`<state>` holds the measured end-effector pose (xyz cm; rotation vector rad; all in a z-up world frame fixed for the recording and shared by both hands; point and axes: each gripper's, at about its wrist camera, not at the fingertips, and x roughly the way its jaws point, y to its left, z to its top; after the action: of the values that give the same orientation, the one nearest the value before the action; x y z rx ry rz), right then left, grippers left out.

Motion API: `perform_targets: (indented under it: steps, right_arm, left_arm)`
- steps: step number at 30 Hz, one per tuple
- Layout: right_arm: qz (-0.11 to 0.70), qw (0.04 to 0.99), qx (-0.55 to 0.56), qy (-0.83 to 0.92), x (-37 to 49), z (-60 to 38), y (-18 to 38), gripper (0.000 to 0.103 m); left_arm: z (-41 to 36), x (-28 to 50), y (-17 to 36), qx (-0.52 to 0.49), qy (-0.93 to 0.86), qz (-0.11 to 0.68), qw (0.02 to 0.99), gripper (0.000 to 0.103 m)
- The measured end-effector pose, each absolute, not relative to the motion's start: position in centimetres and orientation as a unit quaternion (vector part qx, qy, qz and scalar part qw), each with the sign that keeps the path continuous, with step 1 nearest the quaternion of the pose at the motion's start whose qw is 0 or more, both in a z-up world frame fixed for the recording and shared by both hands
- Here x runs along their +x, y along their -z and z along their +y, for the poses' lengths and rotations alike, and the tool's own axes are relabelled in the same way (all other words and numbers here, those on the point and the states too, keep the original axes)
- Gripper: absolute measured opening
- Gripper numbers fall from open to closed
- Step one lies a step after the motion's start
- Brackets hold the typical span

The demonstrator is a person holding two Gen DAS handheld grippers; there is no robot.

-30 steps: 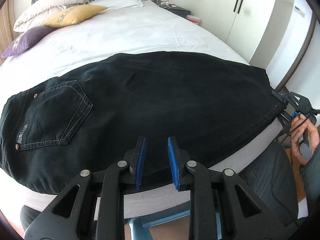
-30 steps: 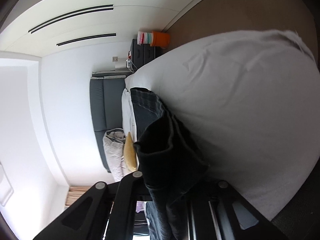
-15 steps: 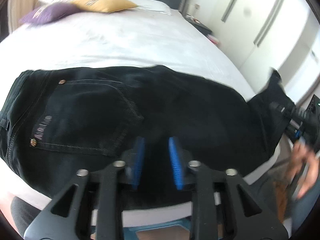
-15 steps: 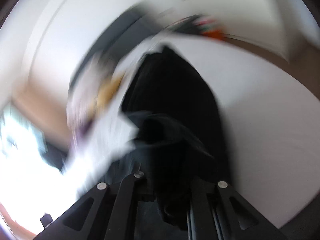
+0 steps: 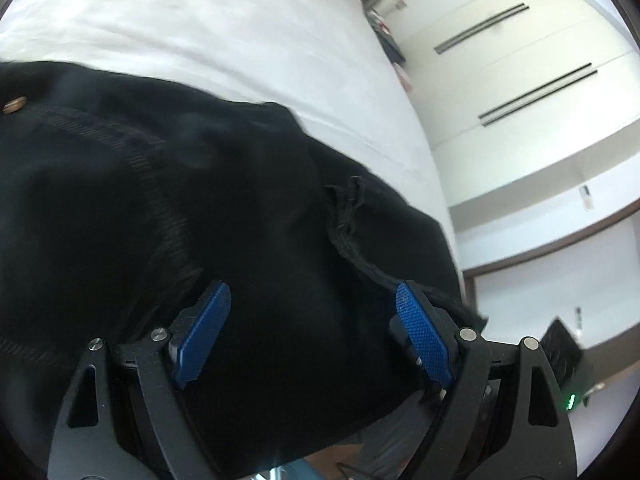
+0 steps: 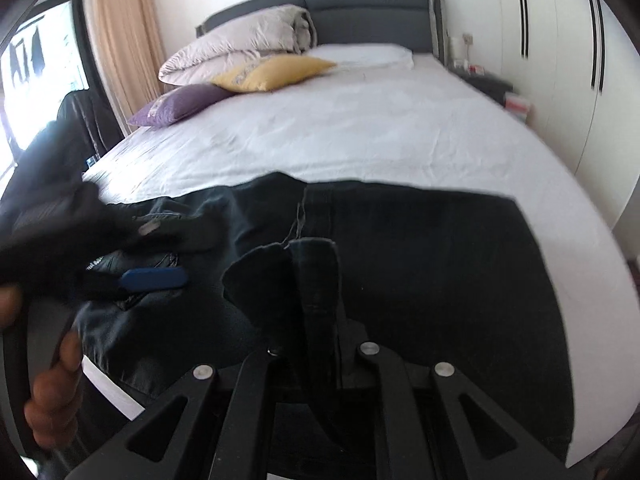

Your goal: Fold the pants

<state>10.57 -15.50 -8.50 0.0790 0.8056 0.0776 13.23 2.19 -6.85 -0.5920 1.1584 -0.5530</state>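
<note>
Black denim pants (image 5: 168, 216) lie across the near edge of a white bed (image 5: 224, 36), folded over on themselves. My left gripper (image 5: 312, 324) is open, its blue pads wide apart just above the cloth near the back pocket. My right gripper (image 6: 308, 344) is shut on the pants' hem end (image 6: 316, 280), held over the folded pants (image 6: 440, 264). In the right wrist view the left gripper (image 6: 152, 278) shows blurred at the left, with a hand on it.
Pillows (image 6: 276, 68) and a rolled duvet (image 6: 244, 44) lie at the head of the bed by the grey headboard (image 6: 360, 4). A white wardrobe (image 5: 520, 60) stands to the right. A nightstand (image 6: 488, 84) is beside the bed.
My right gripper has carried the hem end leftward over the pants, folding the legs toward the waist. My left gripper has opened wide and moved in close over the cloth.
</note>
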Motion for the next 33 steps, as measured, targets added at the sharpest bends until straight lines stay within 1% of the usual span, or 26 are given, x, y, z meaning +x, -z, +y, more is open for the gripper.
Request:
perform_targets:
  steps: [4,8,12,13,14,15,16,17,18,20,22,29,33]
  right_arm:
    - [0.363,0.931,-0.013,-0.038,9.7,-14.2,7.5,0.008]
    - [0.354,0.934,-0.038,-0.04,9.3,-13.6,7.6,0.008]
    - [0.346,0.935,-0.058,-0.041,9.0,-12.9,7.2,0.008]
    - [0.344,0.936,-0.064,-0.042,9.0,-12.7,7.1,0.008]
    - [0.343,0.936,-0.069,-0.041,8.9,-12.5,7.0,0.008]
    - [0.342,0.936,-0.073,-0.042,8.9,-12.2,6.9,0.008]
    - [0.341,0.936,-0.076,-0.043,8.8,-12.0,6.9,0.008]
    - [0.341,0.936,-0.08,-0.045,8.8,-11.6,6.8,0.008]
    - [0.34,0.935,-0.083,-0.046,8.8,-11.3,6.7,0.008]
    - [0.339,0.935,-0.091,-0.05,8.9,-10.6,6.5,0.008]
    - [0.339,0.934,-0.097,-0.056,9.2,-9.7,6.2,0.008]
    - [0.343,0.926,-0.125,-0.094,11.1,-5.0,6.1,0.009]
    - [0.388,0.907,-0.117,-0.111,12.6,-3.6,8.9,0.009]
  left_arm:
    - [0.3,14.9,7.2,-0.284,0.272,0.557,0.732,0.085]
    - [-0.7,16.6,7.8,-0.309,0.284,0.571,0.706,0.085]
    - [-1.7,17.6,8.3,-0.314,0.295,0.579,0.692,0.085]
    - [-1.6,17.7,8.5,-0.319,0.298,0.578,0.69,0.083]
    - [-1.7,17.9,8.7,-0.322,0.3,0.577,0.688,0.074]
    - [-1.9,18.2,8.6,-0.318,0.304,0.578,0.687,0.061]
    - [-2.0,18.5,8.7,-0.31,0.304,0.584,0.686,0.031]
    - [-1.9,18.6,8.7,-0.3,0.302,0.589,0.687,0.025]
    - [-1.9,18.5,8.7,-0.294,0.304,0.59,0.688,0.025]
    - [-1.5,18.4,8.4,-0.287,0.31,0.586,0.691,0.017]
    - [-0.2,18.6,7.7,-0.285,0.311,0.578,0.699,0.014]
    - [3.9,19.3,5.7,-0.233,0.285,0.564,0.74,0.014]
    - [5.1,19.5,7.1,-0.209,0.26,0.576,0.746,0.014]
